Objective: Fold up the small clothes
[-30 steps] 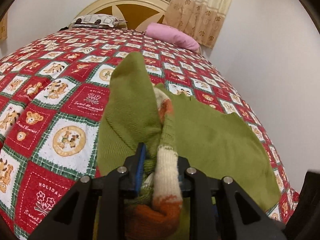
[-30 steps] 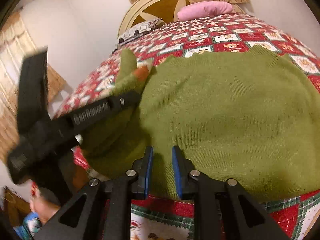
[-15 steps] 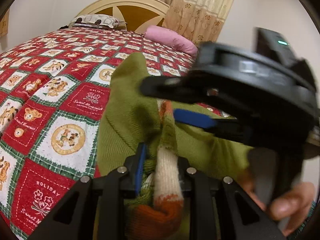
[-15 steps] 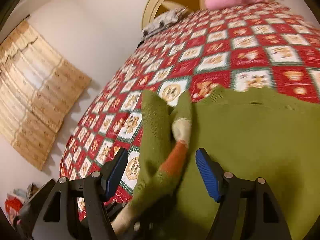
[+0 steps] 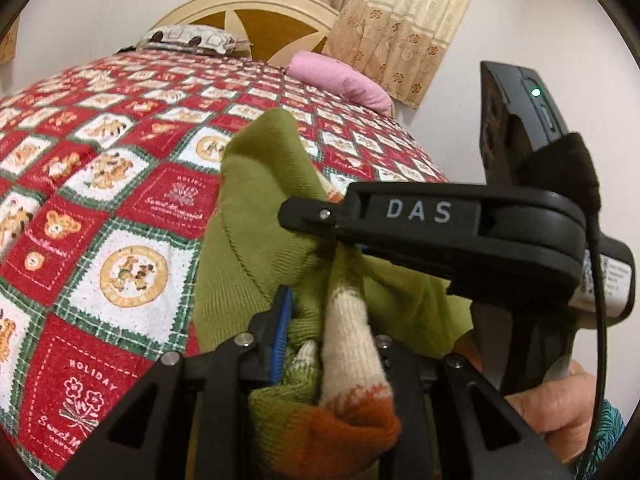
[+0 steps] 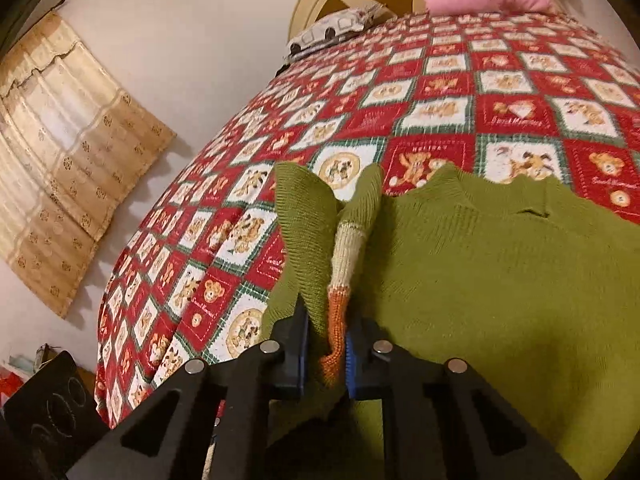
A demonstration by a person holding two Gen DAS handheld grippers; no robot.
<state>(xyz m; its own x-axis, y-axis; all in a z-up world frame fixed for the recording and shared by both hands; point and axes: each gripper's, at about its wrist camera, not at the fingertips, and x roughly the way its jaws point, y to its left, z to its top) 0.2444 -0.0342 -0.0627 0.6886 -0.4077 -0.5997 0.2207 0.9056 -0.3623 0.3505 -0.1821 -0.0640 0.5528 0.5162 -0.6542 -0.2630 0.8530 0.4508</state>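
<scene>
While the green sweater (image 6: 500,280) lies spread on the red patchwork quilt (image 6: 440,80), its striped sleeve (image 6: 340,264) — cream and orange at the cuff — stands lifted off the bed. Both tools pinch that sleeve: the left gripper (image 5: 332,336) is clamped at the cuff, the right gripper (image 6: 326,356) clamped on it just beside. Beyond lie a pink pillow (image 5: 340,80) and curtains (image 5: 400,32).

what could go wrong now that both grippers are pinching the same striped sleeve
Both the left gripper and the right gripper are shut on the striped sleeve close together, so pulling apart could stretch the knit. The sleeve is bunched, so folding now may trap a lumpy crease in the green sweater. A tug could also drag the sweater across the quilt.
</scene>
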